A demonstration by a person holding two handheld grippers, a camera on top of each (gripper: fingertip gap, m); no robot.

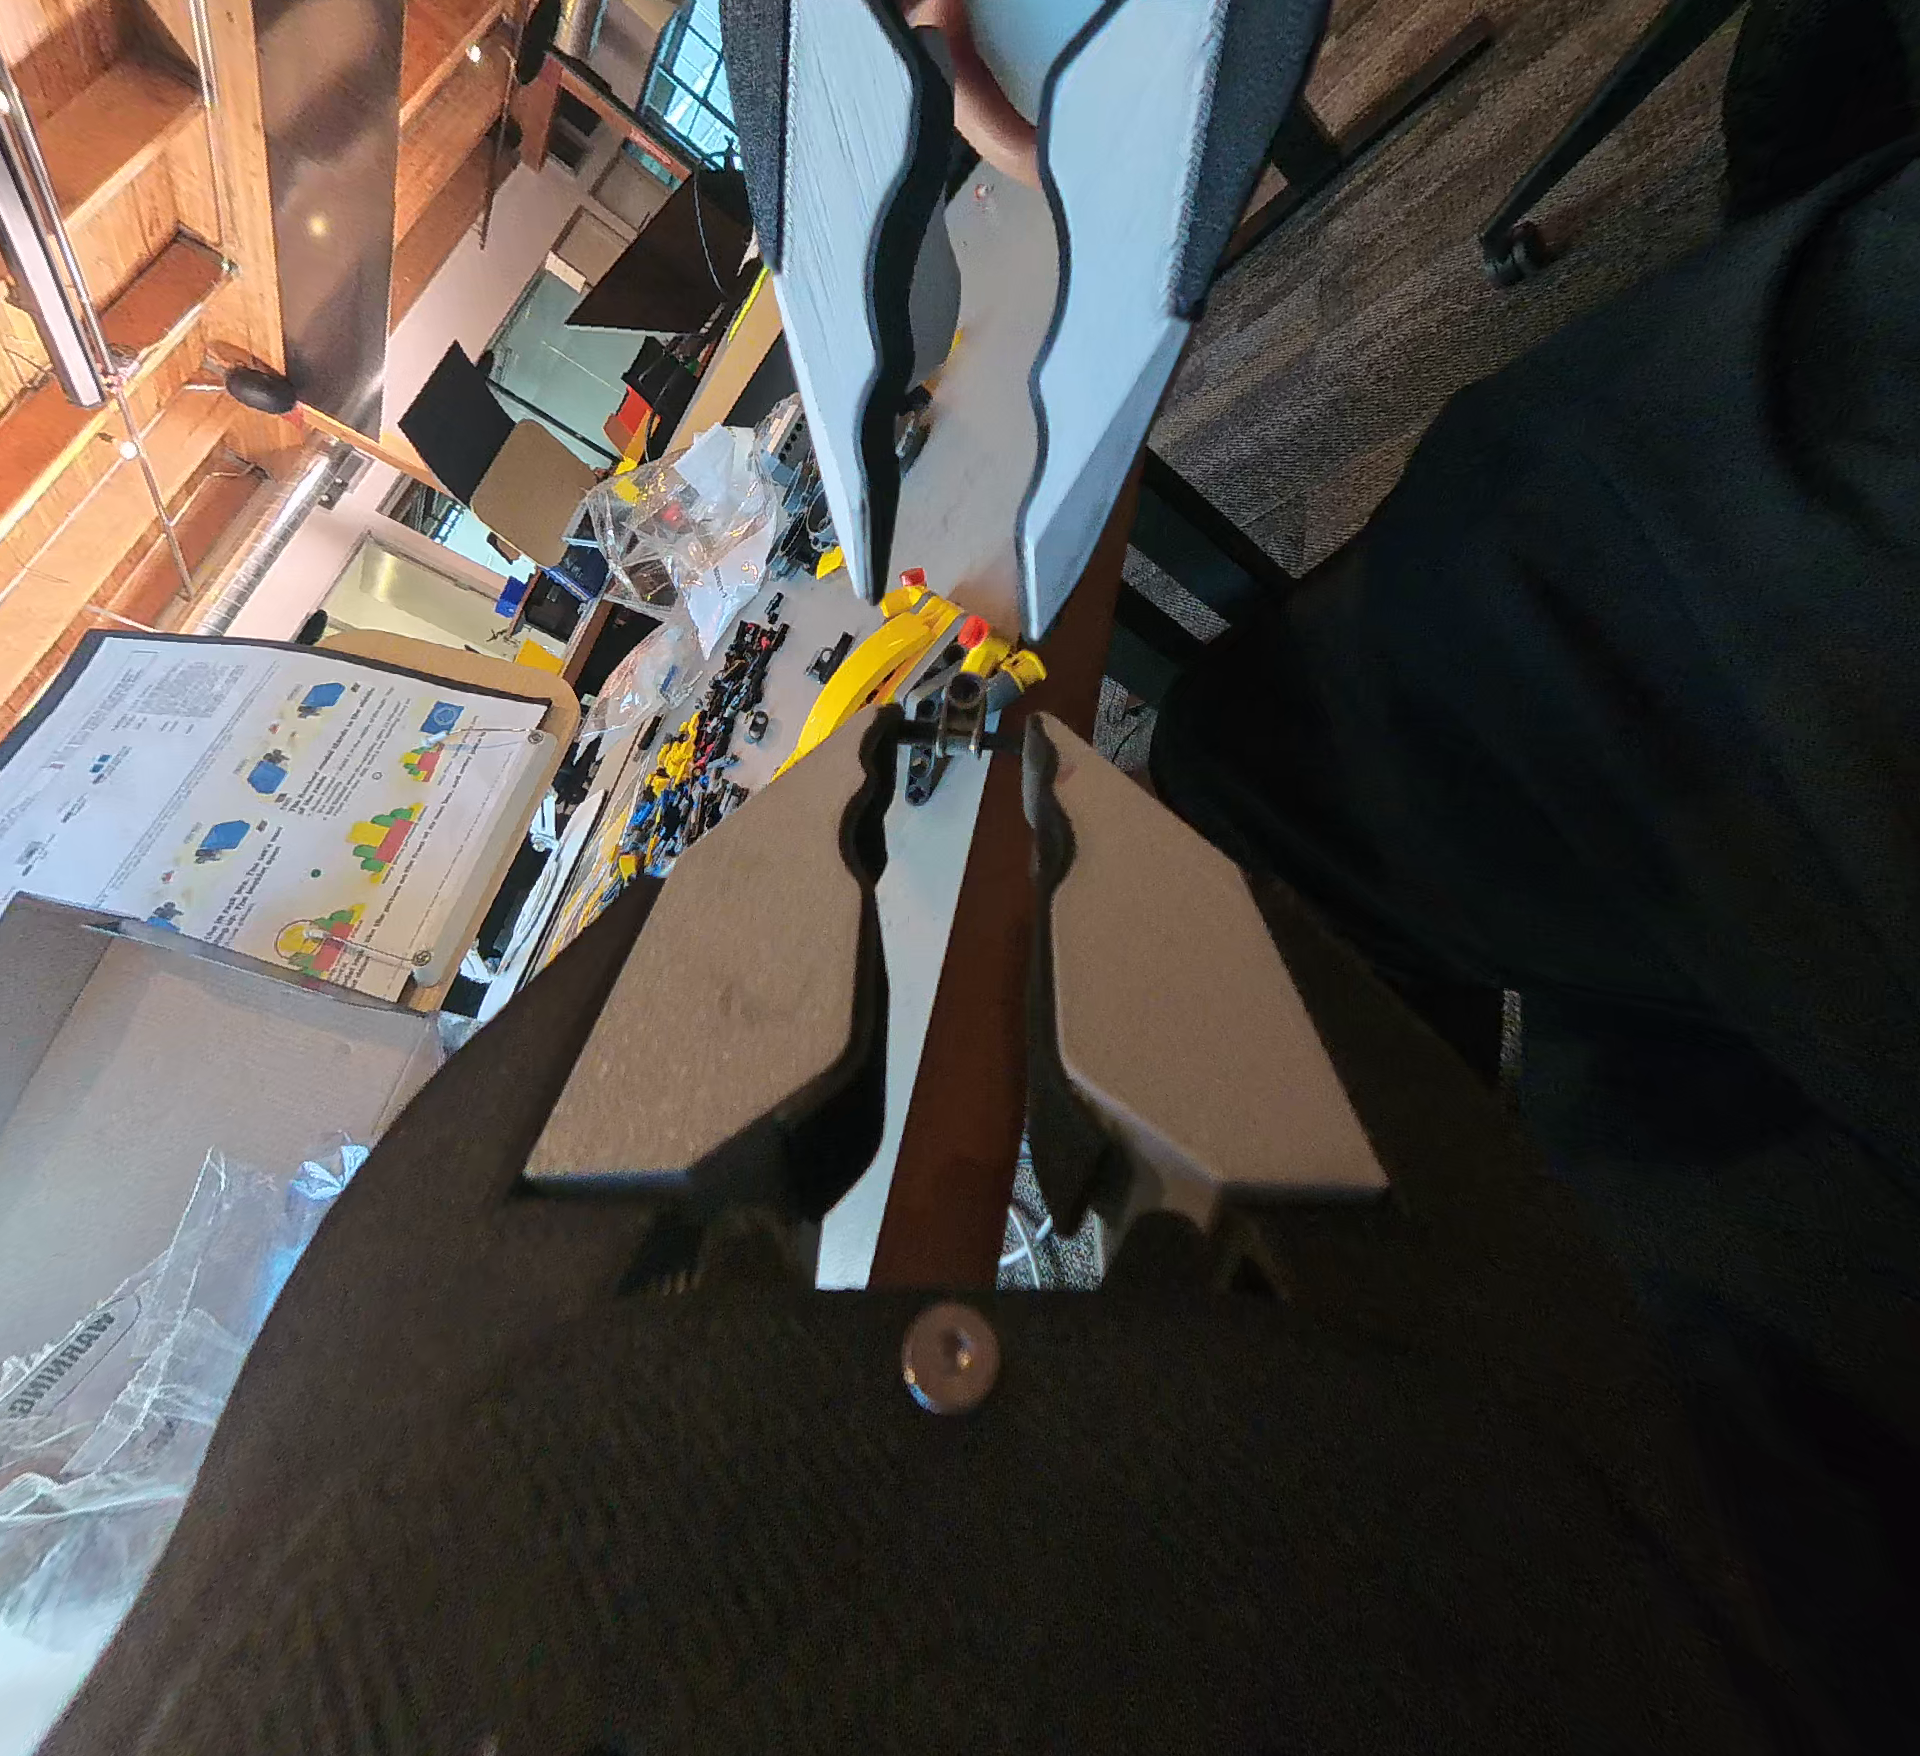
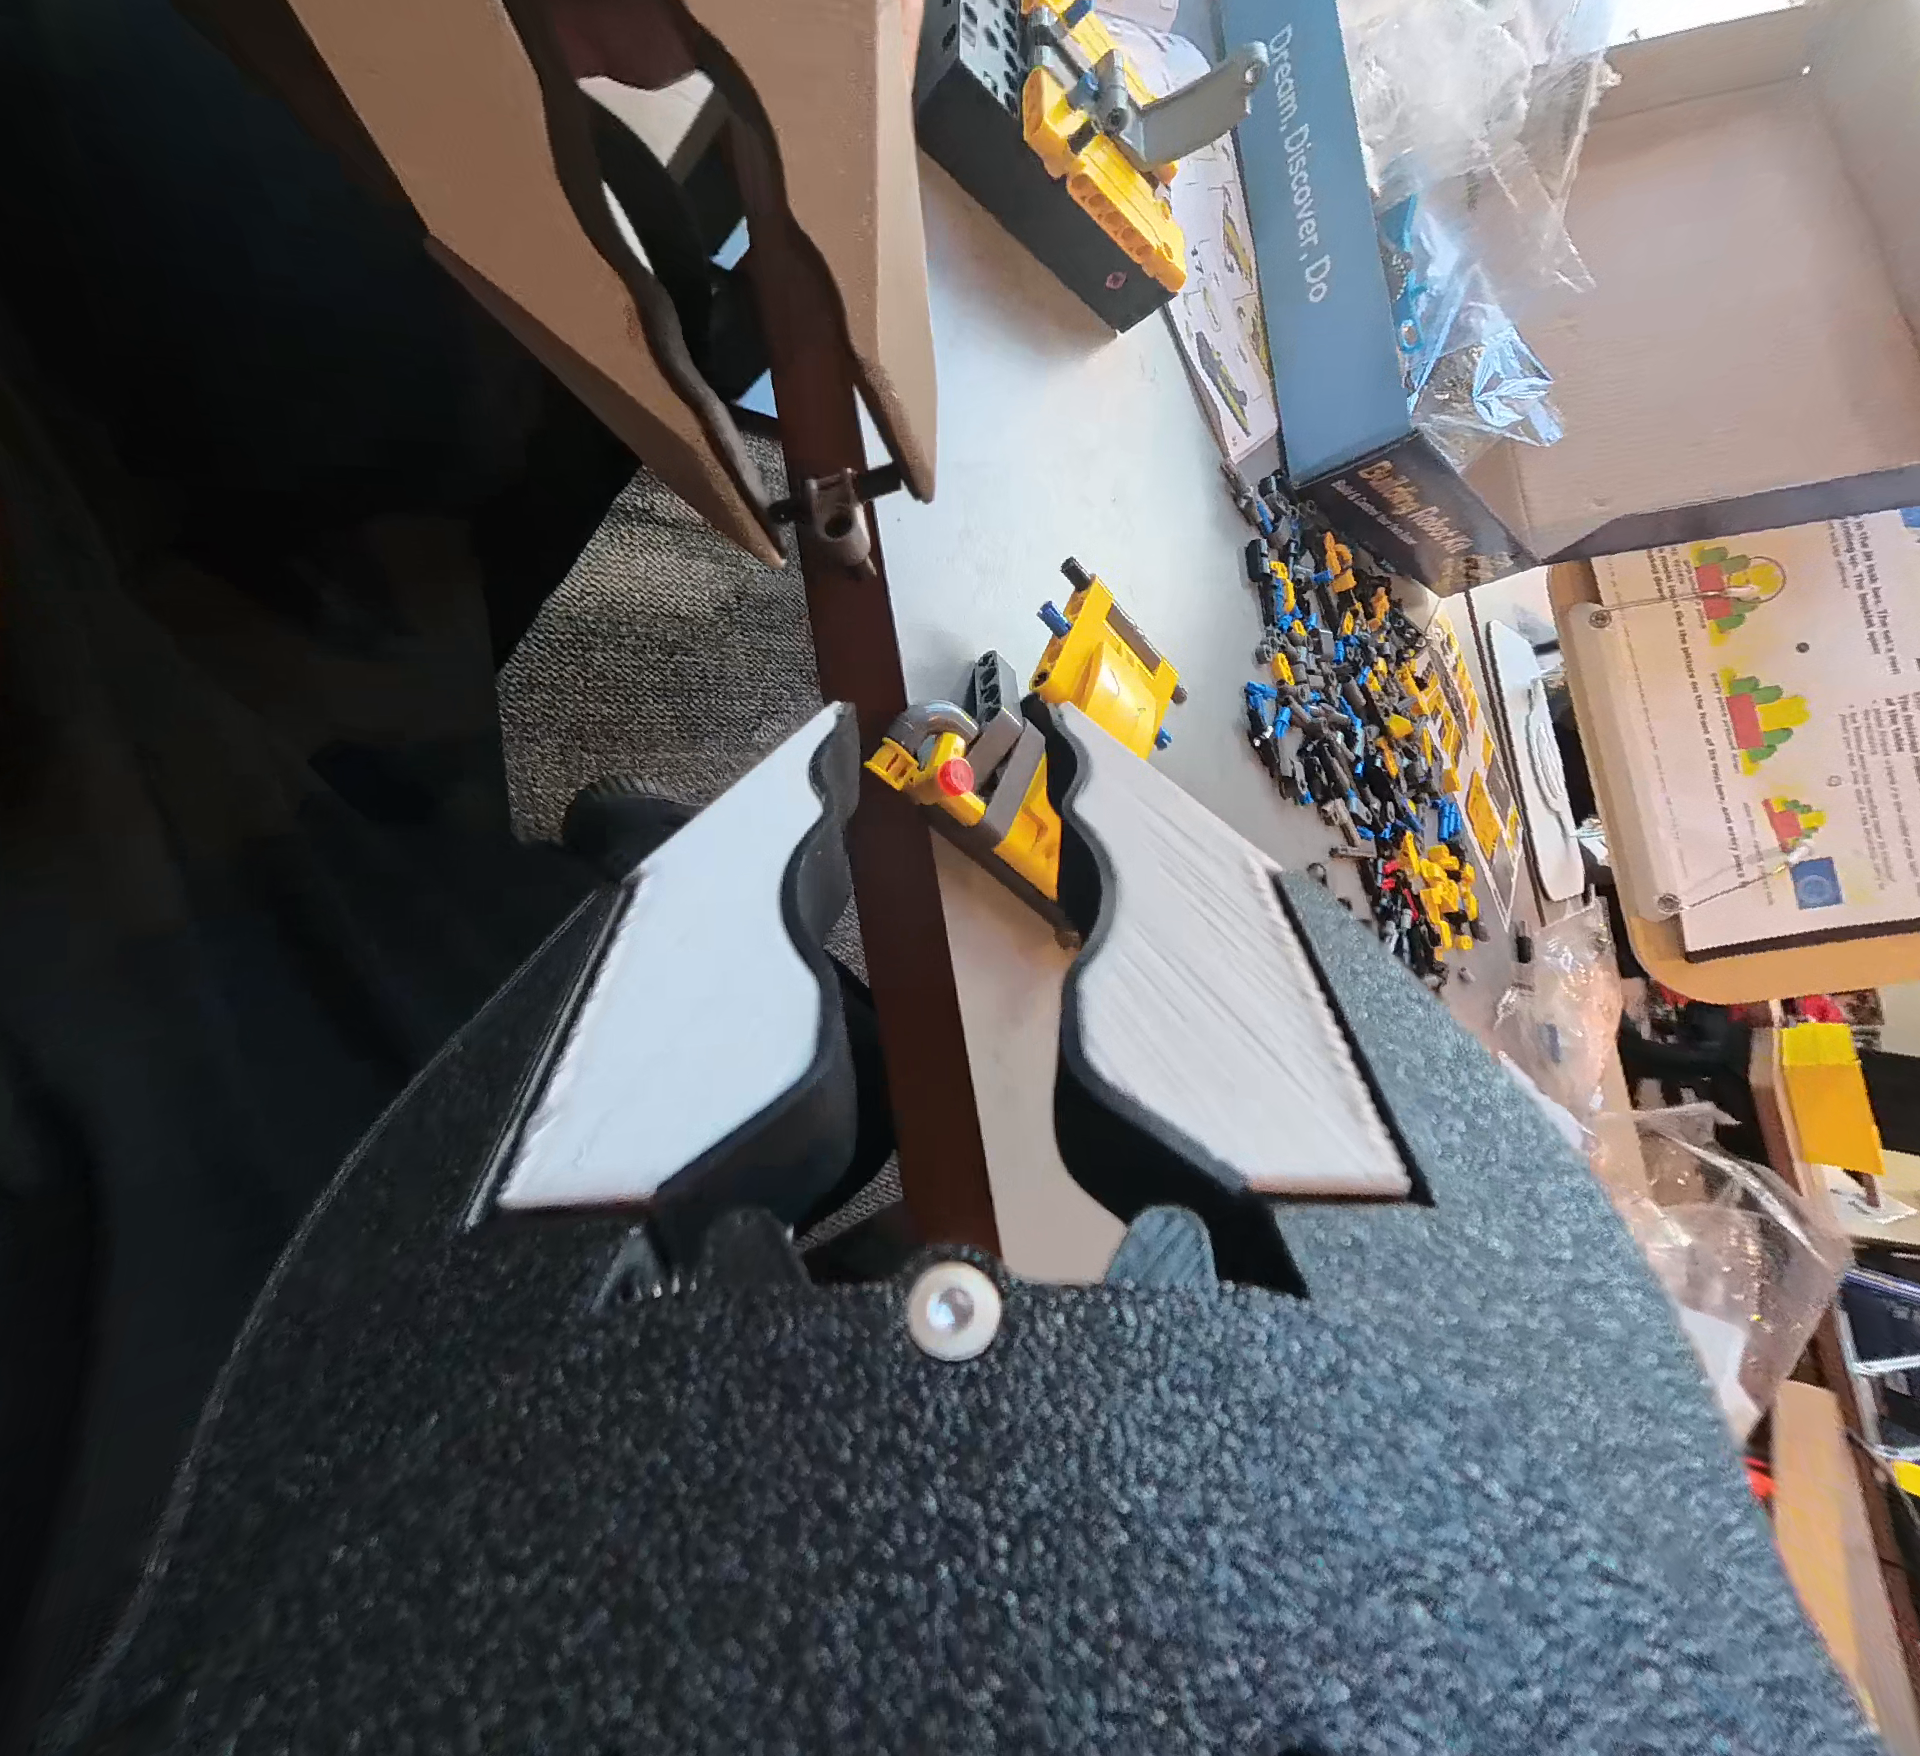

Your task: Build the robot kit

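My left gripper (image 1: 961, 724), with tan fingers, is shut on a small dark connector piece (image 1: 948, 719) held just above the table's front edge. It also shows in the right wrist view (image 2: 847, 522), gripping the piece (image 2: 831, 511). My right gripper (image 2: 951, 719), with white fingers, is closed around one end of a yellow and grey brick assembly (image 2: 997, 802) with a red stud that lies on the white table (image 2: 1039, 480). In the left wrist view the right gripper (image 1: 951, 605) faces mine, with the assembly (image 1: 925, 646) between its tips. The connector piece hangs a short way from the assembly.
A pile of small yellow, blue and black parts (image 2: 1351, 719) lies beyond the assembly. A black block with yellow beams (image 2: 1039, 127), a blue box (image 2: 1309, 231), plastic bags (image 2: 1475, 148) and a picture instruction sheet (image 2: 1766, 719) stand farther back. Grey carpet (image 2: 644, 626) lies below the table's edge.
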